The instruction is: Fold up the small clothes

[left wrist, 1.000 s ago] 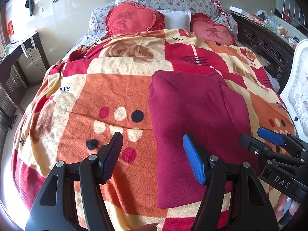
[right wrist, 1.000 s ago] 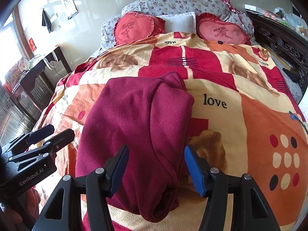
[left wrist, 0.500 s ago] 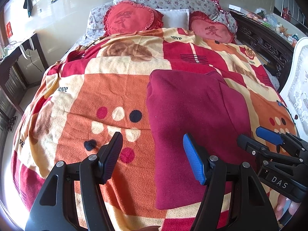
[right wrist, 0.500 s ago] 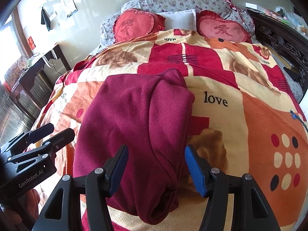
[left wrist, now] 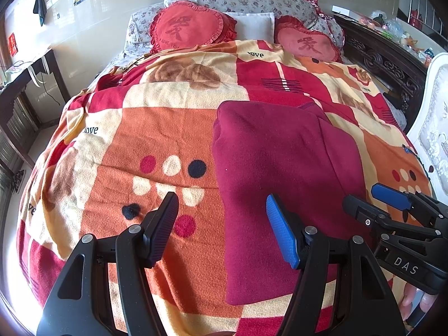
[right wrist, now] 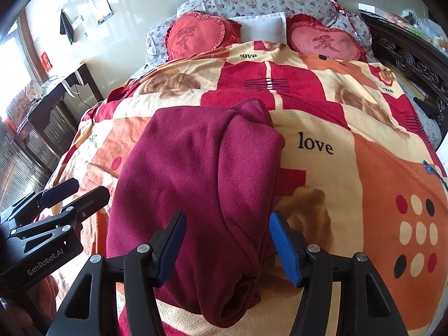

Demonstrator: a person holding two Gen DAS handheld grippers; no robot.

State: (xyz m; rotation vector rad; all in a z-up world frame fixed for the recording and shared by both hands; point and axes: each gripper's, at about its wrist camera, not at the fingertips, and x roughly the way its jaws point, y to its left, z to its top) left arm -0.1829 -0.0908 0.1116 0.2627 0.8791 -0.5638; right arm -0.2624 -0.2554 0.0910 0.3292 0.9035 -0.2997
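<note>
A dark red garment lies on the bed's patterned blanket, partly folded, with its right side lapped over into a thick fold. My left gripper is open and empty above the garment's near left edge. My right gripper is open and empty above the garment's near right part, over the fold. Each gripper shows in the other's view: the right one at the lower right, the left one at the lower left.
The blanket covers the whole bed. Two red heart cushions and pillows lie at the head. A dark carved bed frame and a white chair stand to the right. A dark desk stands to the left.
Both grippers have drifted slightly, so the bed sits a little differently in each view. The garment lies as before and both grippers stay open.
</note>
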